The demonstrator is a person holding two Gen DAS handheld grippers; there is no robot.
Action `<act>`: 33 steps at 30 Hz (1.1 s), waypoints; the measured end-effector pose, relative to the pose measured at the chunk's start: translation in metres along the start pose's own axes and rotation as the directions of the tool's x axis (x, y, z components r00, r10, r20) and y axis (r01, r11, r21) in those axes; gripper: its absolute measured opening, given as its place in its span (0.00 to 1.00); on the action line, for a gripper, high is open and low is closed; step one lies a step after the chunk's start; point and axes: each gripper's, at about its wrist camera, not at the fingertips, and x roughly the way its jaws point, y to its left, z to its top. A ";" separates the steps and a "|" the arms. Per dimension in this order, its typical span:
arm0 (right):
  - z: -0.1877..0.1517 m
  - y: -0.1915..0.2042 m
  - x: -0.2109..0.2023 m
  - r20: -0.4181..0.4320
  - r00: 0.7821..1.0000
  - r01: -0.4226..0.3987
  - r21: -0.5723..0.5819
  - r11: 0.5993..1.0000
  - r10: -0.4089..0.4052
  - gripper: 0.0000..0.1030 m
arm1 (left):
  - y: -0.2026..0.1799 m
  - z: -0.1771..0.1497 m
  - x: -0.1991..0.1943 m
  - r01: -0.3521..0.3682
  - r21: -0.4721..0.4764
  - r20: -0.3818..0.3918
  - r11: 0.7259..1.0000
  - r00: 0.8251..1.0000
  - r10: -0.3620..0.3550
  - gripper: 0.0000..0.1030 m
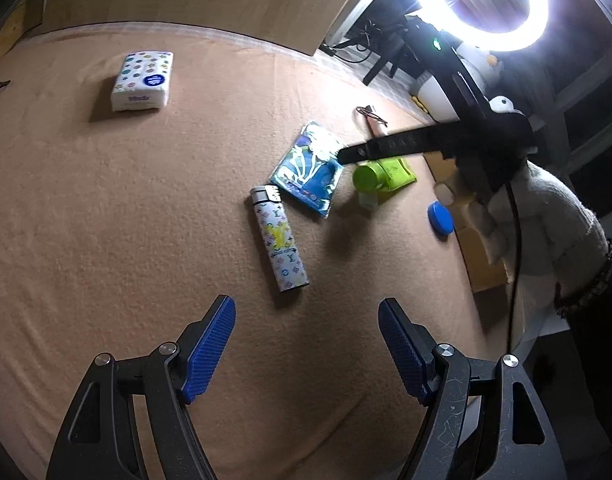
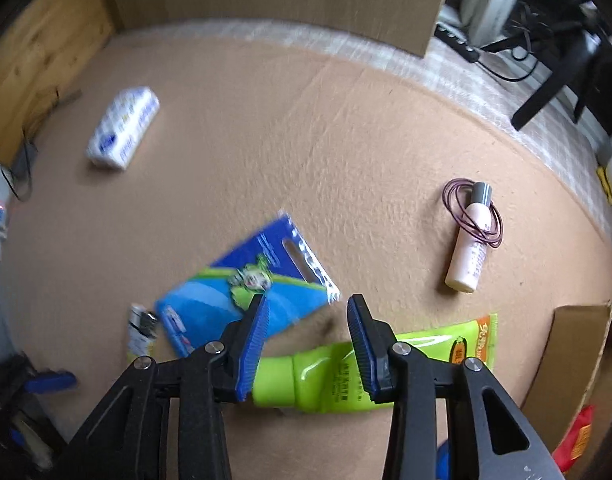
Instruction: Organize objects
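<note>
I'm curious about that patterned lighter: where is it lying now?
In the left wrist view, the lighter lies mid-table on the tan cloth, just left of the blue packet.

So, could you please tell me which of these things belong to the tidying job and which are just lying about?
To organize: green tube, blue packet, lighter, tissue pack, pink bottle, blue cap.

Just about: ring light, cardboard box, cables.
</note>
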 end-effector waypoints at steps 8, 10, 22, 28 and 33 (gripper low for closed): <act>-0.033 -0.011 -0.021 -0.034 0.999 0.038 -0.048 0.998 -0.039 0.36 | -0.008 0.004 0.006 0.024 0.021 -0.008 0.999 1.000 -0.024 0.75; -0.048 -0.016 -0.022 -0.049 0.998 0.024 -0.034 0.999 -0.026 0.36 | -0.015 0.006 0.009 0.032 0.036 -0.014 0.999 0.999 -0.032 0.75; -0.135 -0.057 -0.069 0.160 0.979 -0.167 0.252 0.953 0.130 0.36 | -0.071 0.016 0.043 0.080 0.157 -0.068 0.984 0.995 -0.070 0.74; -0.158 -0.078 -0.062 0.231 0.954 -0.277 0.420 0.864 0.193 0.42 | -0.108 0.035 0.069 0.111 0.256 -0.100 0.960 0.991 -0.088 0.73; -0.172 -0.092 -0.048 0.277 0.929 -0.358 0.514 0.779 0.245 0.46 | -0.127 0.057 0.095 0.130 0.321 -0.142 0.938 0.986 -0.088 0.64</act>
